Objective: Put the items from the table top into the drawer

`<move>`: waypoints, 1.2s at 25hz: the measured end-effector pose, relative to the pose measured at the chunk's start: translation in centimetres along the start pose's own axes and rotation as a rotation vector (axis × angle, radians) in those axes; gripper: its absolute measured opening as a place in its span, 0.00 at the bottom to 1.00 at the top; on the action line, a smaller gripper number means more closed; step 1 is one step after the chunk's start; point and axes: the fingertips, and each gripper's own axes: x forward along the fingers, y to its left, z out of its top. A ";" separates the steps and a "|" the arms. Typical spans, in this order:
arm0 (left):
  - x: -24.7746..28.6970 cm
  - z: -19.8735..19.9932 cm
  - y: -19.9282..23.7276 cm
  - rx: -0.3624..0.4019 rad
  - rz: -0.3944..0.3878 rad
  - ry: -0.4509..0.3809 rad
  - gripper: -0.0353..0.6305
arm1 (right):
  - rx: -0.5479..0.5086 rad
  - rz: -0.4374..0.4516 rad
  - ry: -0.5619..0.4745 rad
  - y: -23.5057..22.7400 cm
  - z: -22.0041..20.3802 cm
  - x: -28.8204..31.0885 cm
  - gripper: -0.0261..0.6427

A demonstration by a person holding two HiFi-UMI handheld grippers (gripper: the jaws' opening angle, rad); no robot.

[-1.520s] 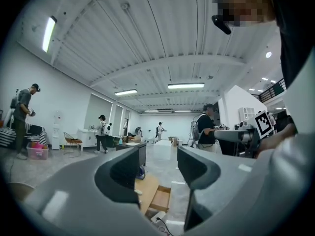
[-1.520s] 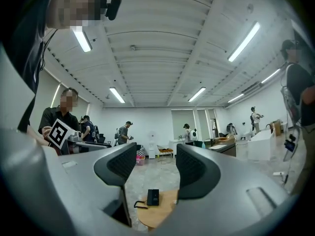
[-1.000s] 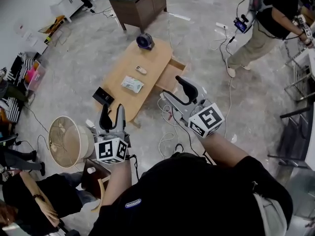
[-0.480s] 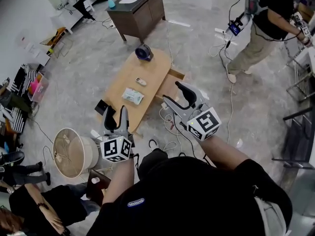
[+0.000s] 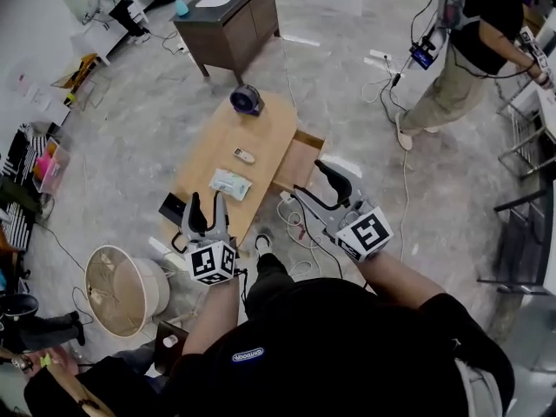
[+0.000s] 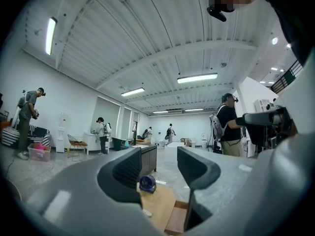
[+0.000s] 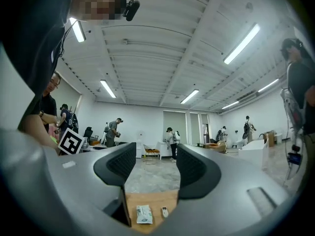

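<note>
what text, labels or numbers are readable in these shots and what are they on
No text reads clearly.
Oval shirt logo: too blurred to read.
White packet: print too small.
Left hand-held gripper and right hand-held gripper: square coded markers only, no letters.

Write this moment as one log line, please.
left tool: open, empty | right tool: open, empty | table: fan, remote, packet | drawer: open

There is one table [image 5: 207, 150], one drawer [image 5: 295, 164], one fan [image 5: 247, 101], one packet [image 5: 229, 183], one white device [image 5: 244, 155], one black box [image 5: 173, 207].
</note>
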 end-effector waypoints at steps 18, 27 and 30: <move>10.6 -22.9 13.1 -0.018 0.002 0.317 0.40 | 0.060 0.035 0.146 0.8 -16.1 18.6 0.44; 12.4 -38.0 15.0 -0.115 0.051 0.599 0.40 | 0.076 0.017 0.211 1.4 -21.3 18.6 0.44; 13.0 -42.7 15.0 -0.168 0.066 0.675 0.42 | 0.083 0.001 0.228 1.1 -22.5 18.2 0.44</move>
